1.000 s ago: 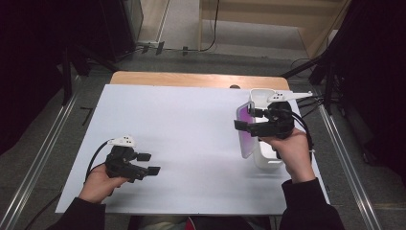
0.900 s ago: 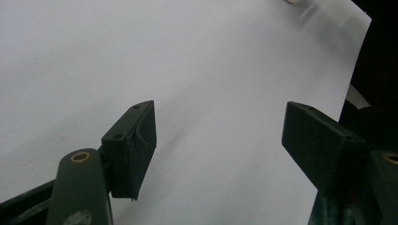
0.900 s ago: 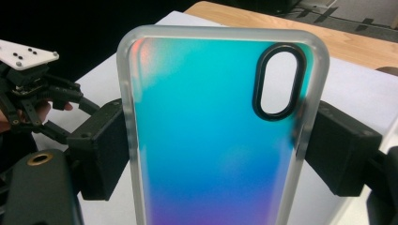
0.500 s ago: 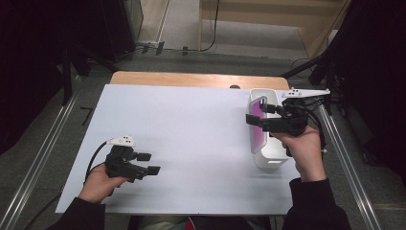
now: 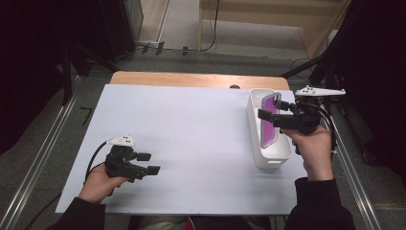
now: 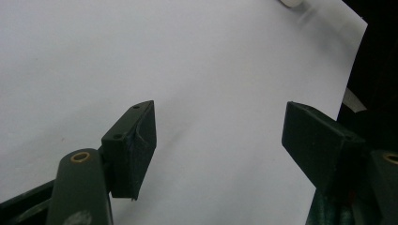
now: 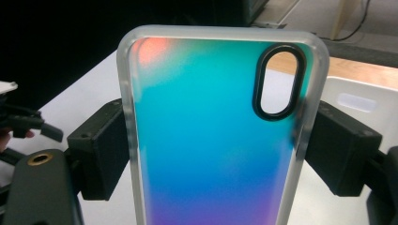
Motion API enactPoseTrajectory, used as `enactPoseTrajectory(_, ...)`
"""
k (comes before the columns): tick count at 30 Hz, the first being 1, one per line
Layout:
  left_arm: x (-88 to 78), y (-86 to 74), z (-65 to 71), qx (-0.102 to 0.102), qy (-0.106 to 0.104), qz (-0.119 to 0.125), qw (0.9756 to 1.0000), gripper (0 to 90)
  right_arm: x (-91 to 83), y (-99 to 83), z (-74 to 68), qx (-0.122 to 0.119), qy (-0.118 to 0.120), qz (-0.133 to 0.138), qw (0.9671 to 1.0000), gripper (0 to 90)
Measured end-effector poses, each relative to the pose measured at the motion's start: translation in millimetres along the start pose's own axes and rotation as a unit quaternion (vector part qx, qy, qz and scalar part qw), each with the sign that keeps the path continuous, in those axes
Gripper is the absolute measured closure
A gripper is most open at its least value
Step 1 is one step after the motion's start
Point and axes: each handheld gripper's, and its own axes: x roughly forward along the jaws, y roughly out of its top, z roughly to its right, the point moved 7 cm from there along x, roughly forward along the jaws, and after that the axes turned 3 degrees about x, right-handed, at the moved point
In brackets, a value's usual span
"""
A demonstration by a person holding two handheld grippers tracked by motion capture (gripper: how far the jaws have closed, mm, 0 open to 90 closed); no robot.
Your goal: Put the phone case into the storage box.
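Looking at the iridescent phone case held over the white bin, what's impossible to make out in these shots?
- Translucent-rimmed, iridescent blue-to-purple phone case: its lower end is cut off by the bottom edge of the right gripper view.
- White rectangular plastic bin: in the high view, the case and the right tool hide its floor, so any contents cannot be told.
- Small white object: cut off by the top edge of the left gripper view and blurred.
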Motion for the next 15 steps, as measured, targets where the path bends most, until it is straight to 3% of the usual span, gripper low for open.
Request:
enactPoseTrajectory(4,-1.0,1.3,0.6,-0.005,-0.007,0.007,0.9999,26.3,-2.6,0.0,6.2,0.021,-0.006,0.001,0.9998,14.9)
enactPoseTrajectory(15,-0.9,1.3,-0.4,-0.007,-0.003,0.009,0.9999,26.3,1.4,-0.2,17.6,0.029,-0.036,0.004,0.9989,14.9)
